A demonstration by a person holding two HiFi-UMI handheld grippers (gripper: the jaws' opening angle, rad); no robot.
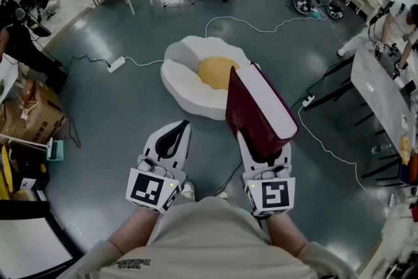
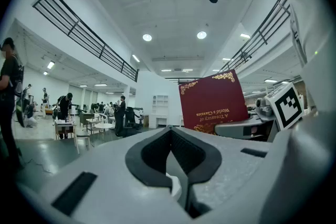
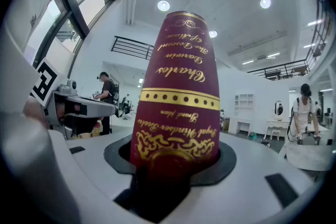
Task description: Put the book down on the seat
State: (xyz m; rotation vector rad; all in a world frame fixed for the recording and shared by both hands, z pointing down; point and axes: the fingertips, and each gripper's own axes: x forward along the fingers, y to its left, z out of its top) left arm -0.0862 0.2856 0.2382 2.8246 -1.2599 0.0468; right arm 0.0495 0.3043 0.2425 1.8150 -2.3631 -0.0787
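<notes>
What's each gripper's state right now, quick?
Left gripper: jaws closed together, nothing between them.
Right gripper: jaws closed on the red book, holding it up above the floor.

The left hand-held gripper [image 1: 180,129] and right hand-held gripper [image 1: 264,160]: white, black-lined, with square-marker cubes [image 1: 151,191]; beige shirt [image 1: 209,235], seemingly short-sleeved.
</notes>
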